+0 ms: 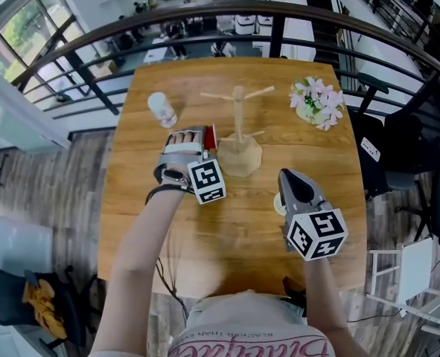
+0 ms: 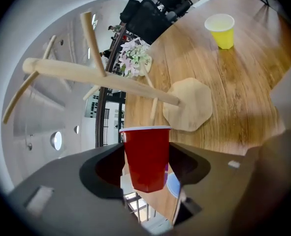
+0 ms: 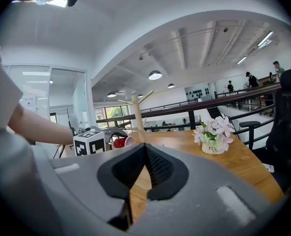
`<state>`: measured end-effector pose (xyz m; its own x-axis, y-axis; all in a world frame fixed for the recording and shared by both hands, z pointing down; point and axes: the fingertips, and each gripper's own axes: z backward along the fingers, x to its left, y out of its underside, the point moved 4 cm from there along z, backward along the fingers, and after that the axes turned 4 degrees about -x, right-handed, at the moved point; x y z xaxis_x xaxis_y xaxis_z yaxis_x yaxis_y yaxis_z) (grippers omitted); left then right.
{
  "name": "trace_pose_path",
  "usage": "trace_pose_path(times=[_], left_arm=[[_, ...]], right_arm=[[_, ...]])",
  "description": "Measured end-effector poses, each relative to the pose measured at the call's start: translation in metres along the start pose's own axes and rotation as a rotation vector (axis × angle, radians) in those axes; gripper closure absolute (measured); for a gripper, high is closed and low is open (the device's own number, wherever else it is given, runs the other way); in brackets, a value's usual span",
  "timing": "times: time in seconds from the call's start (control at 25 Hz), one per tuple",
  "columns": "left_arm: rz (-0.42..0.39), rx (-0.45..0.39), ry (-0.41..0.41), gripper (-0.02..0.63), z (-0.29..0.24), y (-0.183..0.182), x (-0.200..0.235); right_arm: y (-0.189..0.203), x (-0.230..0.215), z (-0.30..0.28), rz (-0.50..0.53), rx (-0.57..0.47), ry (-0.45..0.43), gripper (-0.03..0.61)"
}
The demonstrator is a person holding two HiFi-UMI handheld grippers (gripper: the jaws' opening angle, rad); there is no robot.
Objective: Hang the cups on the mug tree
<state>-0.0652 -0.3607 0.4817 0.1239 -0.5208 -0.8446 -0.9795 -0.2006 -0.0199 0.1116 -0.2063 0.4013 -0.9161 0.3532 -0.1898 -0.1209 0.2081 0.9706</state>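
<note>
The wooden mug tree (image 1: pixel 238 129) stands mid-table on its flat base (image 1: pixel 240 158), all its pegs bare. My left gripper (image 1: pixel 203 146) is just left of that base, shut on a red cup (image 1: pixel 211 135). In the left gripper view the red cup (image 2: pixel 146 156) is pinched between the jaws with its rim toward a lower peg of the mug tree (image 2: pixel 106 77). A yellow cup (image 2: pixel 221 30) stands upright on the table; in the head view my right gripper (image 1: pixel 295 184) mostly hides it. The right gripper (image 3: pixel 144 154) is shut and empty, pointing at the mug tree (image 3: pixel 135 113).
A clear cup (image 1: pixel 161 110) lies at the table's left, beyond my left hand. A pot of pink flowers (image 1: pixel 318 103) stands at the back right. The table's wooden top (image 1: pixel 234 236) ends at a railing beyond; a chair (image 1: pixel 421 266) is at the right.
</note>
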Motion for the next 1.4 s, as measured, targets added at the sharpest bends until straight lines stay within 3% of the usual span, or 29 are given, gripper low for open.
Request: trace_pose_path(times=[0.28, 0.6, 1.0, 1.4], left_arm=[[-0.211, 0.041, 0.025, 0.325, -0.012, -0.029, -0.014], [-0.317, 0.071, 0.035, 0.331, -0.022, -0.043, -0.028], [-0.330, 0.075, 0.068, 0.317, -0.028, -0.047, -0.031], [-0.243, 0.091, 0.051, 0.092, -0.015, -0.036, -0.022]], right_arm=[[0.003, -0.003, -0.001, -0.033, 0.000, -0.012, 0.575], [0.002, -0.005, 0.004, -0.036, 0.008, -0.018, 0.575], [0.001, -0.005, 0.010, -0.040, 0.006, -0.022, 0.575], [-0.005, 0.003, 0.018, -0.028, -0.012, -0.031, 0.575]])
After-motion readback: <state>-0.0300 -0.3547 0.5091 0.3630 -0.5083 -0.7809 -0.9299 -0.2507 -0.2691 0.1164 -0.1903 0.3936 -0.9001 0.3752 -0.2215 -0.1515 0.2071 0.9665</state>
